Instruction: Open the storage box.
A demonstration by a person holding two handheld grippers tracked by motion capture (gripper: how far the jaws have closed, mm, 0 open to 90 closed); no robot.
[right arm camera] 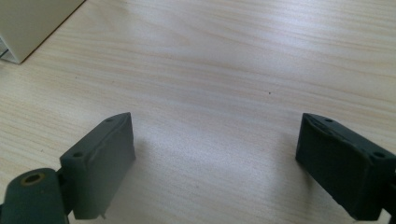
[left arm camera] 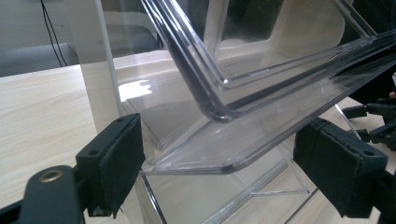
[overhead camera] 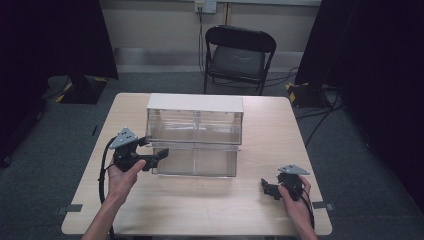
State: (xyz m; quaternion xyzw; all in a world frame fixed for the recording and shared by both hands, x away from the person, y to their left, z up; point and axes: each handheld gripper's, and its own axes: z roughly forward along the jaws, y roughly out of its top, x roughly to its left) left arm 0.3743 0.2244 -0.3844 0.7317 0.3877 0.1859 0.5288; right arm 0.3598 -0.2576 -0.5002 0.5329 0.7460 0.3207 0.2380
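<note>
The clear drawer (overhead camera: 195, 160) is the thing in hand: a lower bin of the clear organiser (overhead camera: 195, 127) with a white top, pulled out toward the person. It looks to be hard, thin-walled plastic, so likely light and stiff but slick, and liable to skid or crack if pinched hard on a flat wall. The rolled front lip is the safer place to take hold (a rim gives the pads something to bite).

The left tool (overhead camera: 159, 156) sits at the drawer's left front corner with its jaws spread wide and nothing between them gripped. In the left gripper view the drawer's rounded corner (left arm camera: 219, 114) hangs just ahead of and above the gap, tilted, the left pad (left arm camera: 114, 161) close beside the plastic; whether it touches I cannot tell.

The right tool (overhead camera: 270, 188) rests well apart from the drawer, off its right front corner. Its jaws are wide open over the bare counter (right arm camera: 224, 79), holding nothing.
</note>
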